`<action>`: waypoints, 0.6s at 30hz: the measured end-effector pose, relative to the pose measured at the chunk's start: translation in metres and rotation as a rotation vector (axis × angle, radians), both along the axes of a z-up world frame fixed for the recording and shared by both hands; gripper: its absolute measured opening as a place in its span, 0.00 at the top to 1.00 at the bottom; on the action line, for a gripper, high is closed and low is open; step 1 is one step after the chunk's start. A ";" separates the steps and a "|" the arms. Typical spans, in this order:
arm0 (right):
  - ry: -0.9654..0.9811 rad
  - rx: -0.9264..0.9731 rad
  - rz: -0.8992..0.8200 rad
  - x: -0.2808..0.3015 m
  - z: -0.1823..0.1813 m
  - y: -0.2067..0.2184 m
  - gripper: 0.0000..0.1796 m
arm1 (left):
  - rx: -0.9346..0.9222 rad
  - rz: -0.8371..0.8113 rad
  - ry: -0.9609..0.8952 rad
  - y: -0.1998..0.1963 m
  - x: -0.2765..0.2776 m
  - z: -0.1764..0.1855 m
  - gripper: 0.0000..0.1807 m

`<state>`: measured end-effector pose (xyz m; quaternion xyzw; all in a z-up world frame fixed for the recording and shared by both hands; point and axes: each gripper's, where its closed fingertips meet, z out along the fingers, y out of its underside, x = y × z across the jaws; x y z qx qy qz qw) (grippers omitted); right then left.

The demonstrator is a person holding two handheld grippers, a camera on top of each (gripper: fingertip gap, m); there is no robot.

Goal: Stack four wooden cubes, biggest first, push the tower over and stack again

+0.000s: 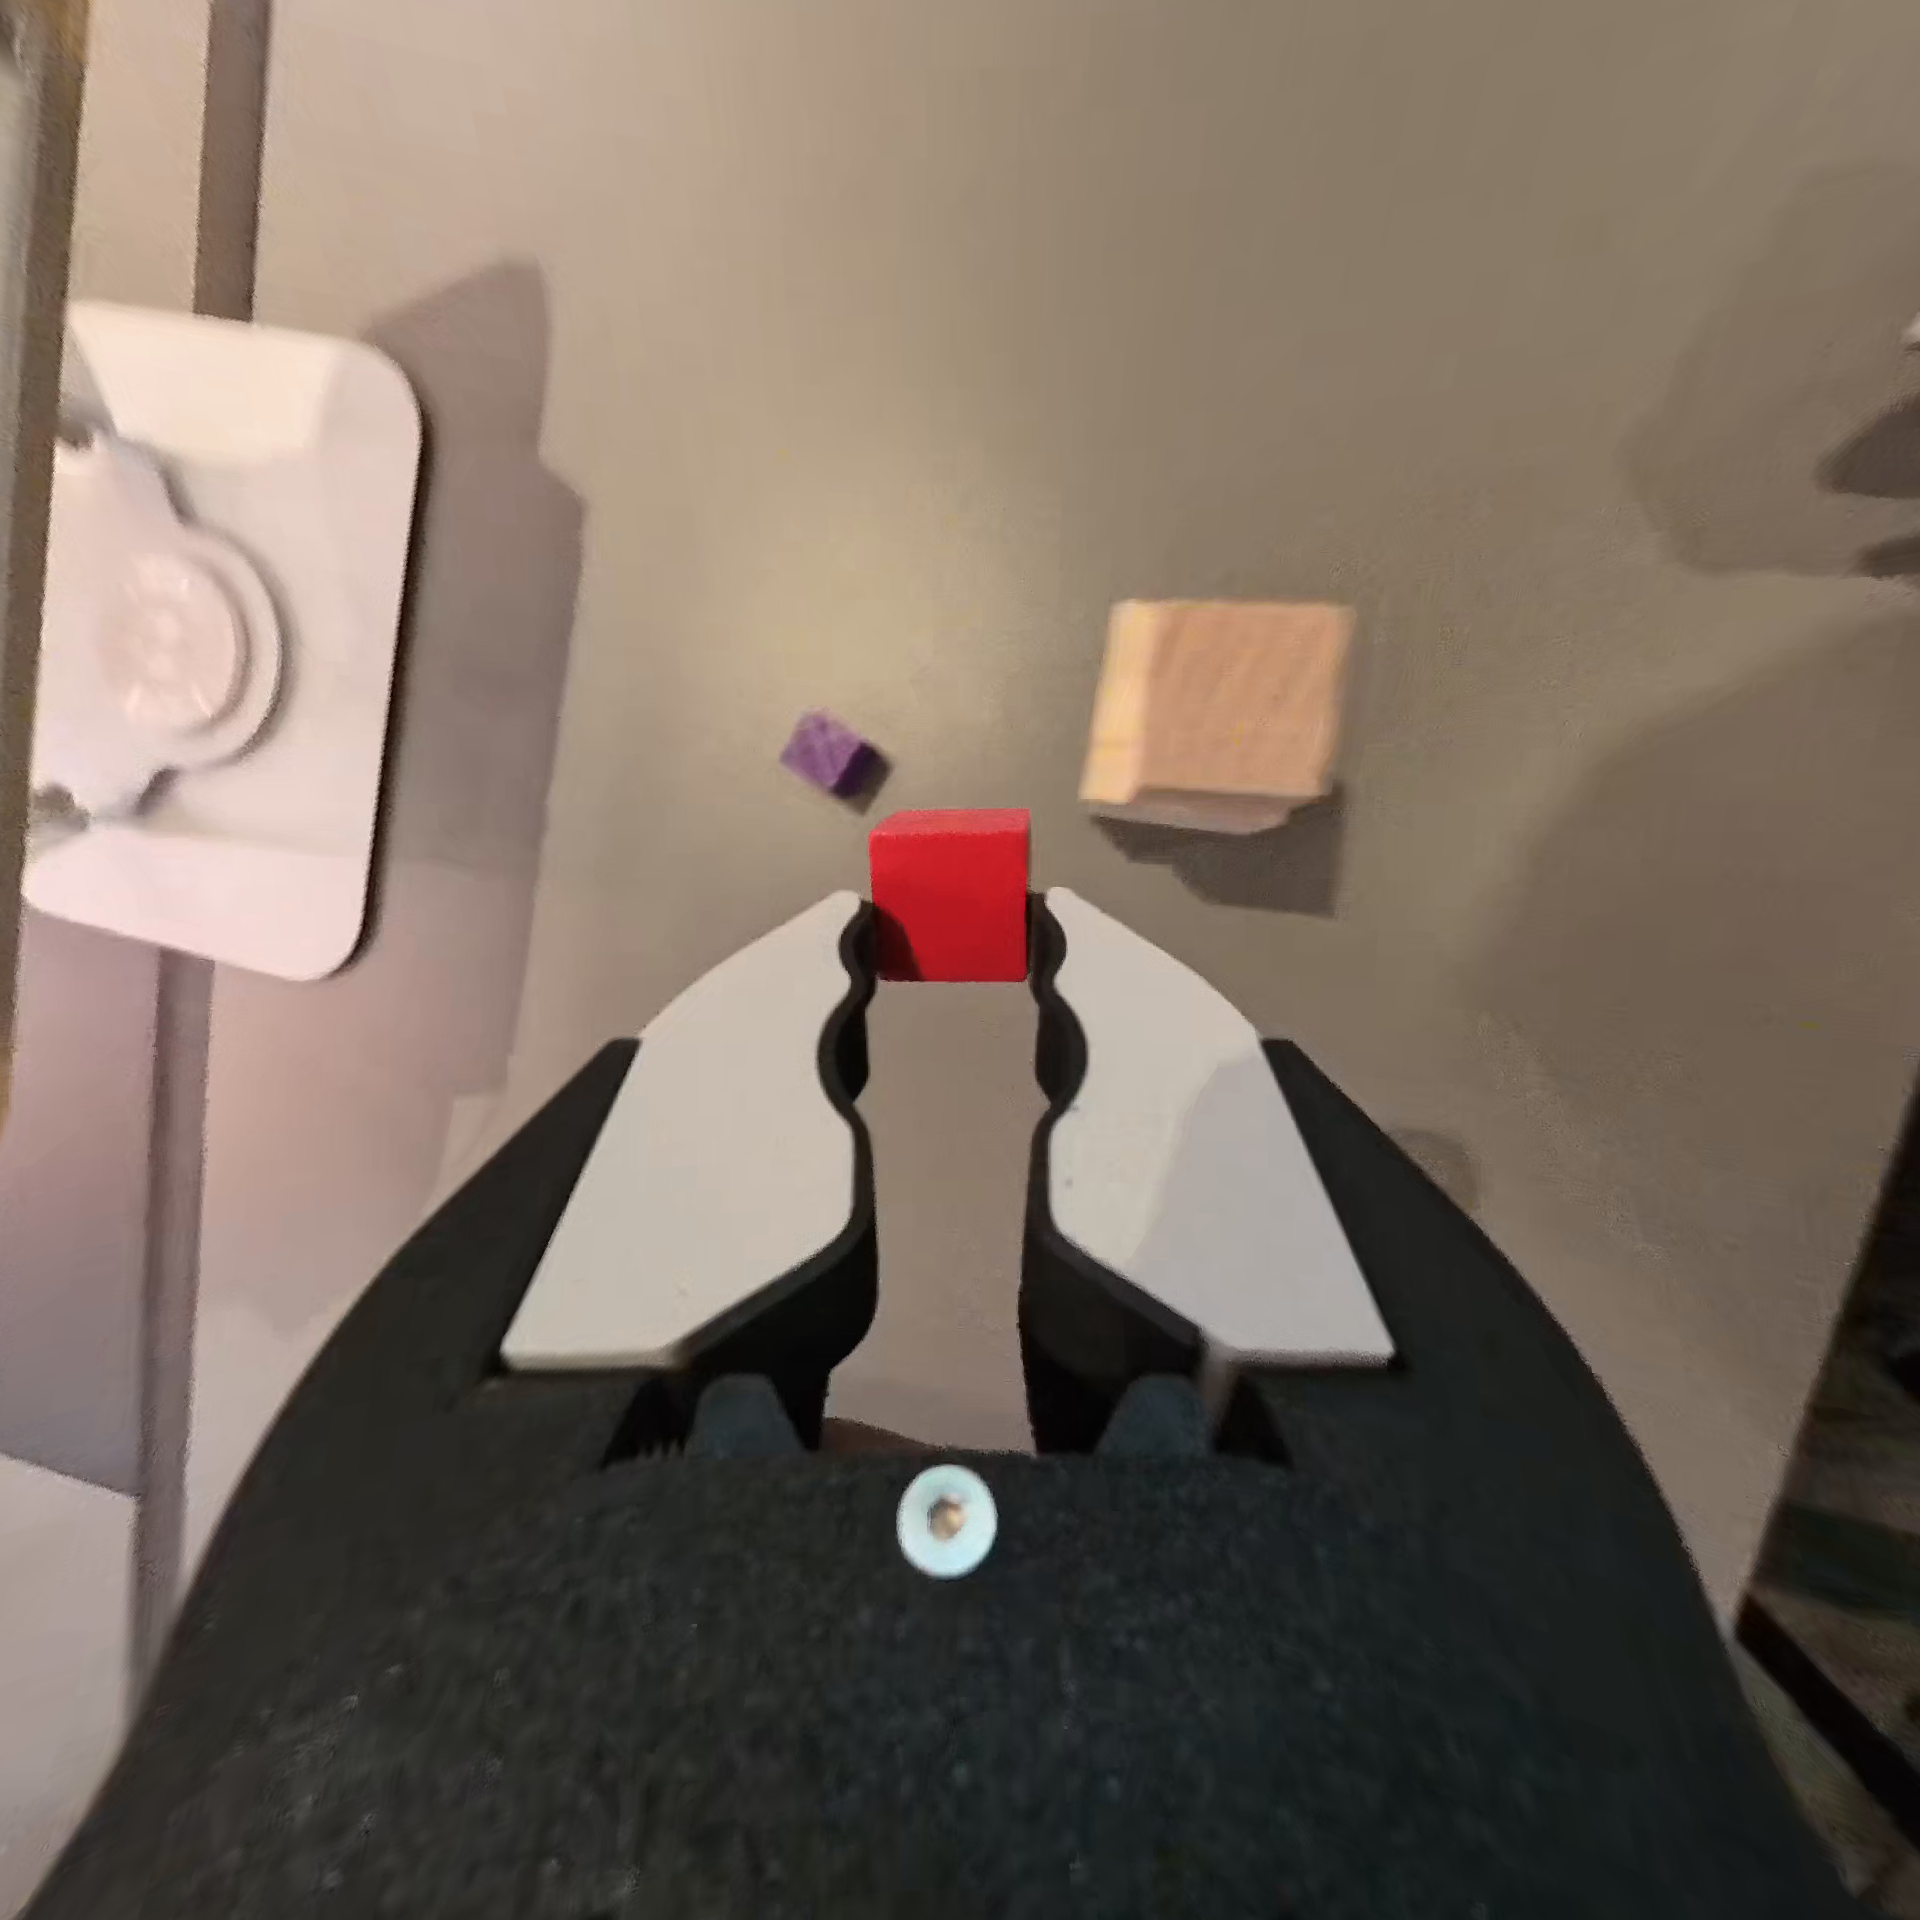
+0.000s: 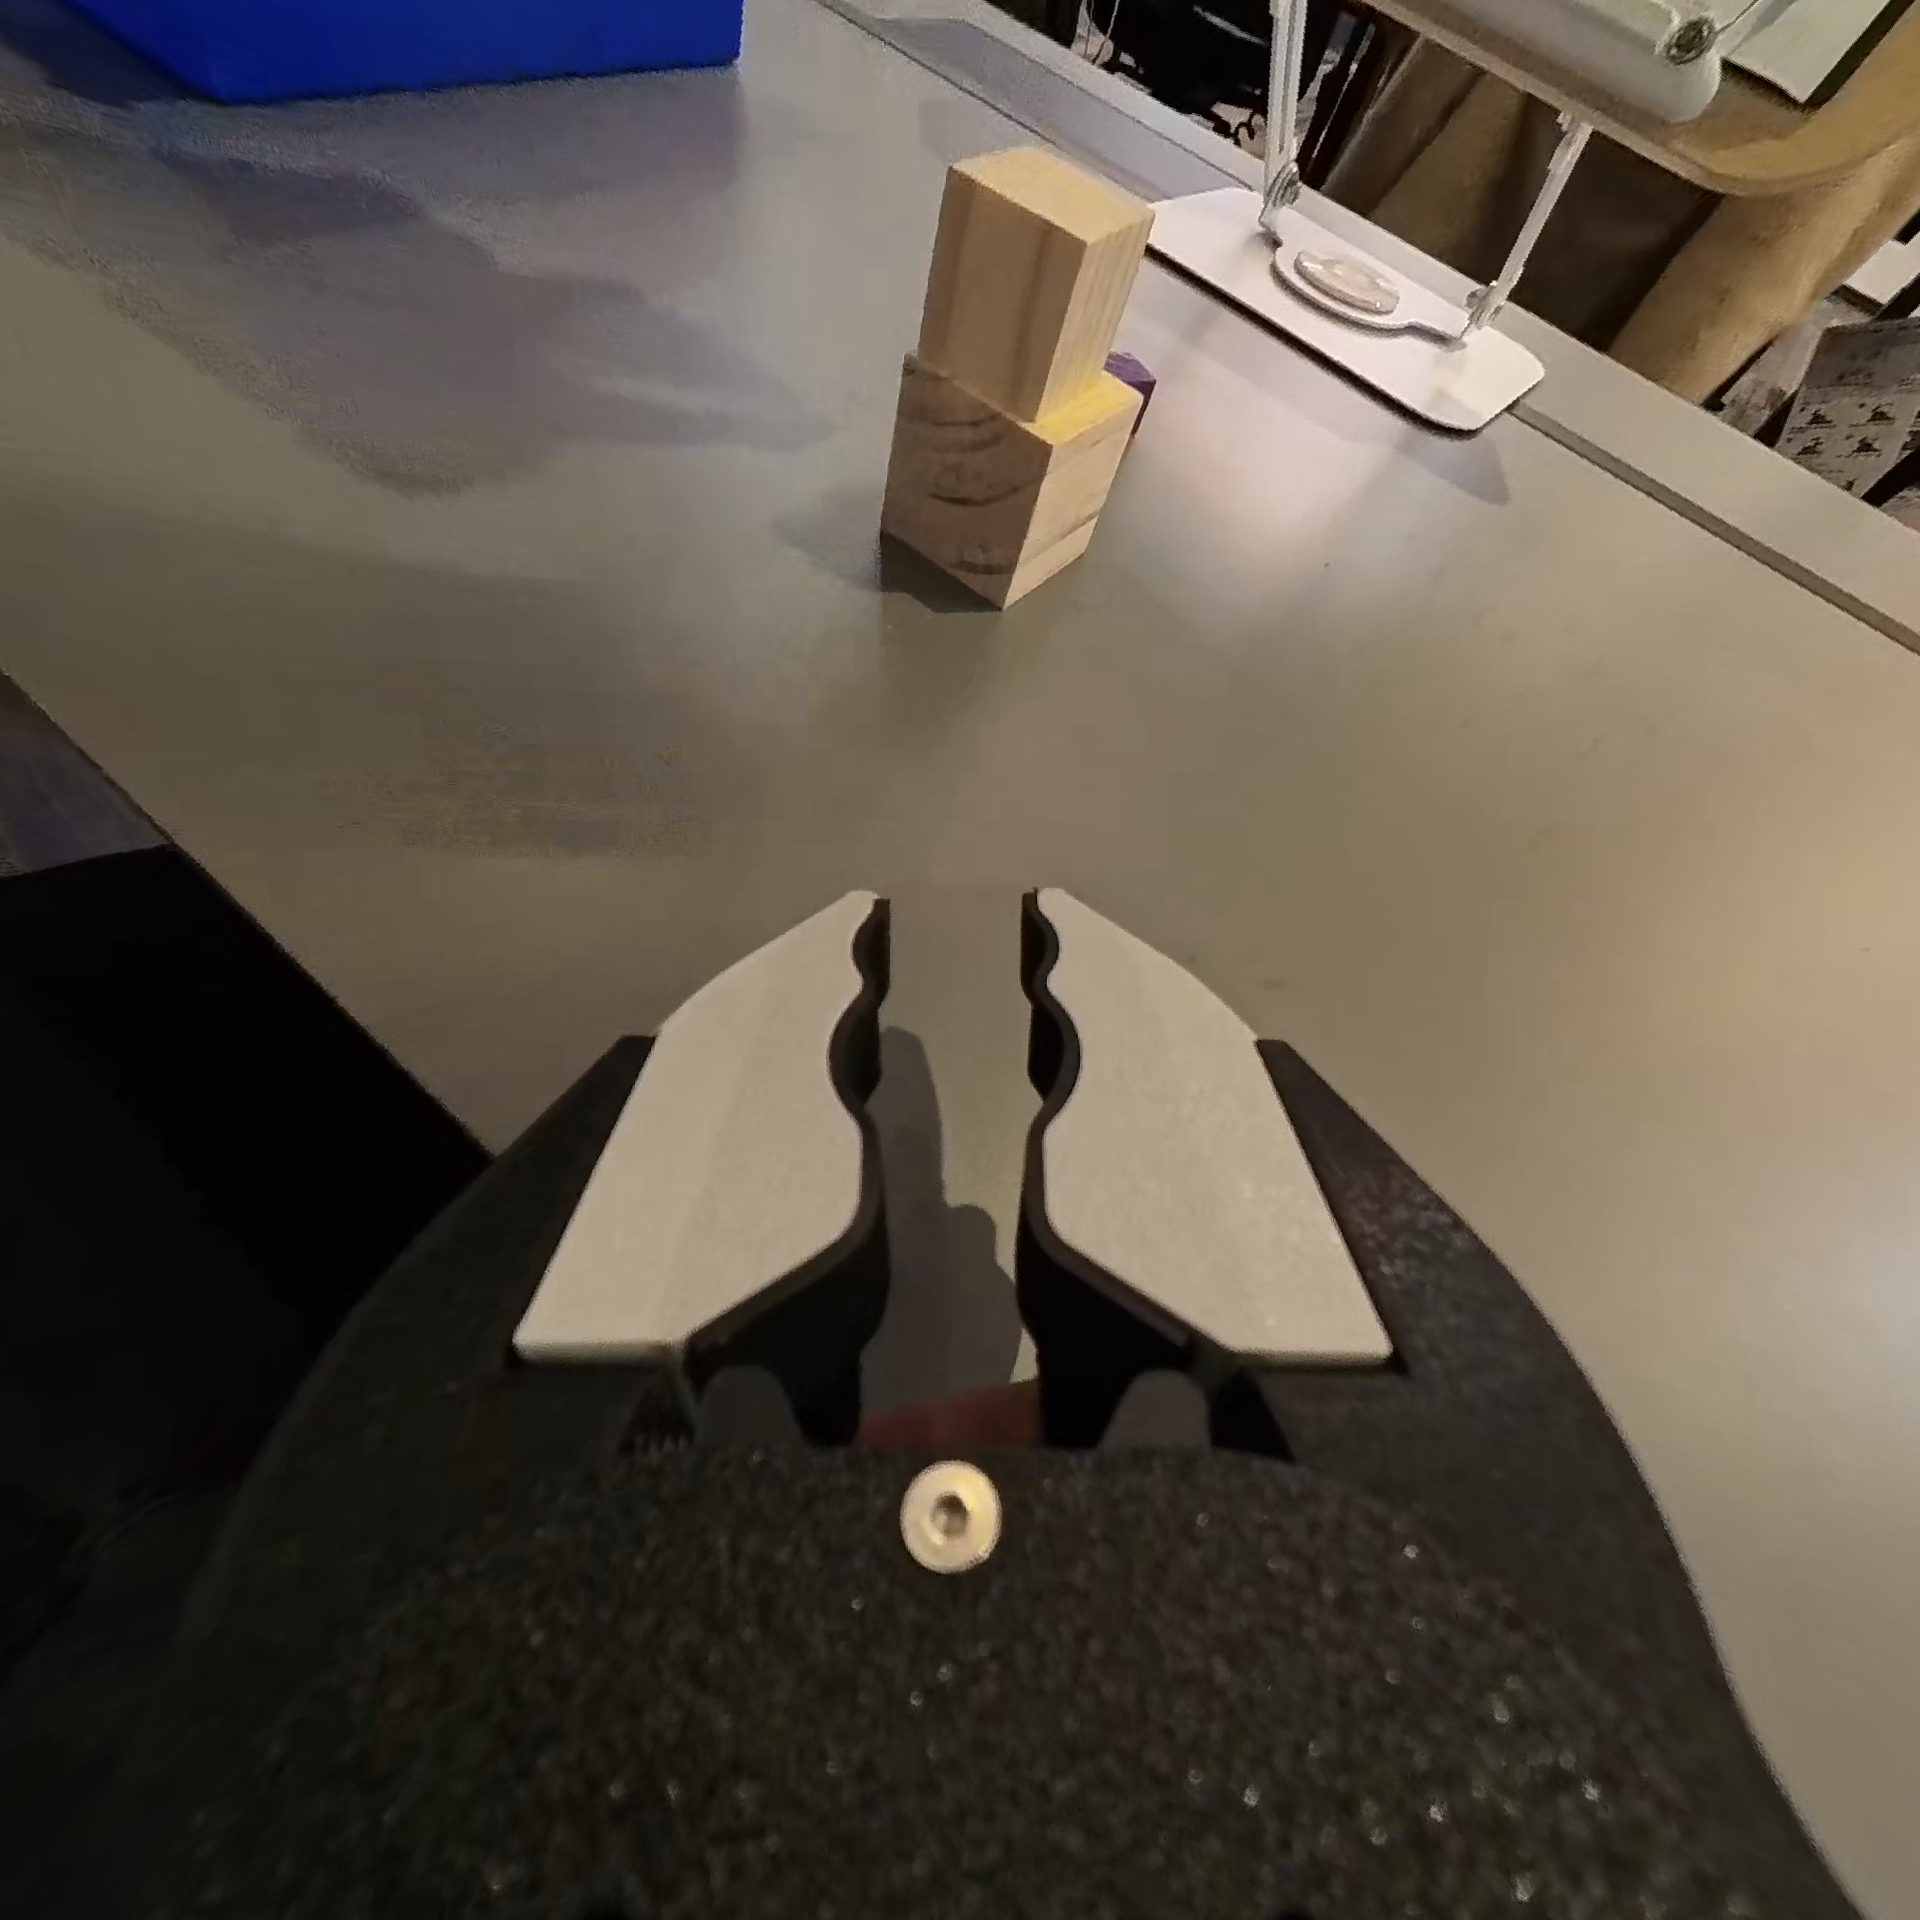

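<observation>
The left gripper (image 1: 951, 914) clamps the red cube (image 1: 951, 894) at its fingertips only, raised above the table (image 1: 1039, 312). Beyond it lie the purple cube (image 1: 834, 758) and the two-block wooden stack (image 1: 1216, 717). The right gripper (image 2: 956, 914) holds nothing, its jaws narrowly parted, low over the table and well short of the stack (image 2: 1013, 384). Risks: the shallow tip grip may let the red cube twist or slip. The upper block (image 2: 1029, 275) sits offset on the lower block (image 2: 997, 488), so an off-centre or heavy placement could topple it.
</observation>
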<state>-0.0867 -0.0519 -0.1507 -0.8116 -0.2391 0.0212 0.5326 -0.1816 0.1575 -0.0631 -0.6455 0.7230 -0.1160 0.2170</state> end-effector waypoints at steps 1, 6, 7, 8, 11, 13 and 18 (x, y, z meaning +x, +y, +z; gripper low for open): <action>-0.001 -0.001 0.000 0.000 0.000 0.000 0.87 | 0.018 -0.034 0.023 -0.014 0.004 0.005 0.85; -0.018 0.005 -0.003 -0.001 0.000 0.000 0.87 | 0.087 -0.094 0.179 -0.049 0.017 0.000 0.85; -0.021 0.005 -0.003 -0.001 0.000 0.000 0.87 | 0.094 -0.092 0.196 -0.050 0.019 -0.003 0.85; -0.023 0.005 -0.003 -0.001 0.000 0.000 0.87 | 0.088 -0.086 0.208 -0.051 0.022 -0.007 0.85; -0.023 0.006 -0.004 0.000 -0.001 0.000 0.87 | 0.076 -0.071 0.226 -0.051 0.026 -0.015 0.85; -0.019 0.004 -0.005 0.000 -0.001 0.000 0.87 | 0.058 -0.075 0.225 -0.053 0.029 -0.019 0.85; -0.025 0.005 -0.001 -0.001 -0.001 -0.001 0.87 | 0.058 -0.073 0.237 -0.051 0.030 -0.025 0.85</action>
